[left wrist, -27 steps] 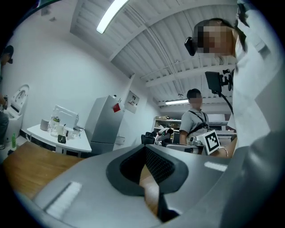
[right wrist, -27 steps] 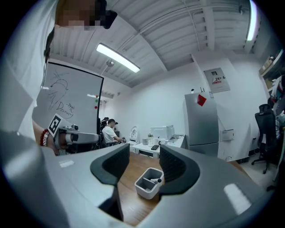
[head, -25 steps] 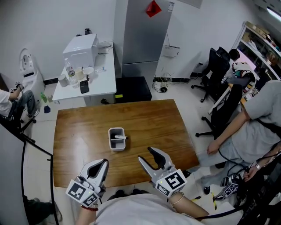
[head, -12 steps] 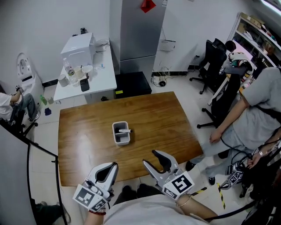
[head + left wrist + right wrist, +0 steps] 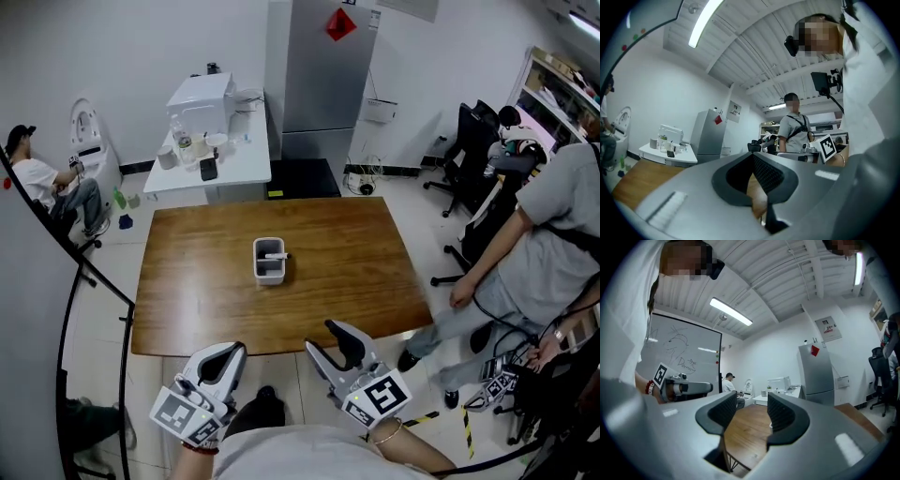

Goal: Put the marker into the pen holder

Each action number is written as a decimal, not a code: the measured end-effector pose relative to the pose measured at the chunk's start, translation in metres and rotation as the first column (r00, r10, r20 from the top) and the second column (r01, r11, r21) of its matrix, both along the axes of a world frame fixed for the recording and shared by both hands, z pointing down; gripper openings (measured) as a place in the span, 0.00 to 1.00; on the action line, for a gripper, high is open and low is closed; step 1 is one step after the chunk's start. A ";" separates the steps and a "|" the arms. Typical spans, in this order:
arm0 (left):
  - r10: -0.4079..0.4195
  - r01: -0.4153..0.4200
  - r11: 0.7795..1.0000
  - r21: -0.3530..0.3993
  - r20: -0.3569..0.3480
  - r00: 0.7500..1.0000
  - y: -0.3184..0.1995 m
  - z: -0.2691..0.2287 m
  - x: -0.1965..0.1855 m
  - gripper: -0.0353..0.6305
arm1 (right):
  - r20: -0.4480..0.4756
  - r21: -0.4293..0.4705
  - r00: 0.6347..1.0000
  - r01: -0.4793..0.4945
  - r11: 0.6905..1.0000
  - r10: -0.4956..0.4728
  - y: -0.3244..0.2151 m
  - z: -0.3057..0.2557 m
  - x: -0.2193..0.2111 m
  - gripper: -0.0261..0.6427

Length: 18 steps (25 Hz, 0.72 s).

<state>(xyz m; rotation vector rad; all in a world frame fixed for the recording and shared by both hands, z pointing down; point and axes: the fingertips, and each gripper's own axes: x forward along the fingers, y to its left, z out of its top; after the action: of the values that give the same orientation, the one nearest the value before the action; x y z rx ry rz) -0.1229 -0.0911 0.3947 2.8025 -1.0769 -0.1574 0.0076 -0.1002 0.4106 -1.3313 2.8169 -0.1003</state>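
In the head view, the marker [image 5: 275, 255] sits in the pen holder [image 5: 269, 273] on the brown table [image 5: 187, 291]. The left gripper [image 5: 221, 356] and right gripper [image 5: 328, 339] are well apart from it. The left gripper view shows its jaws pressed together, holding nothing. The right gripper view shows its jaws apart, holding nothing.

Head cam is looking steeply down from well above table [image 5: 206, 291], w/ left gripper [image 5: 228, 352] & right gripper [image 5: 326, 339] at btm edge. Each gripper cam is sitting right behind its fingers [image 5: 768, 173], facing fwd past them. All 3 are sharing table & fridge [image 5: 323, 75] beyond fingertips.
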 end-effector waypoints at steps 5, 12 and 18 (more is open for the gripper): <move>-0.038 0.037 0.999 -0.010 -0.042 0.998 0.078 0.004 0.031 0.05 | -0.011 0.010 0.999 0.046 0.999 -0.046 0.067 0.003 0.025 0.31; -0.093 0.083 0.990 -0.116 -0.084 0.992 0.160 0.024 0.048 0.05 | -0.042 -0.012 0.999 0.019 1.000 -0.019 0.142 0.005 0.066 0.31; -0.061 0.053 0.994 -0.091 -0.090 0.994 0.170 0.011 0.060 0.05 | -0.015 -0.006 0.999 -0.029 1.000 0.029 0.173 -0.007 0.084 0.31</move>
<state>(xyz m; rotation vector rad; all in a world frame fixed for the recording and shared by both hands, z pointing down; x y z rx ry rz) -0.0632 0.0792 0.4055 2.6599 -1.1148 -0.2381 0.0920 0.0726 0.4038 -1.3794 2.8103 -0.0997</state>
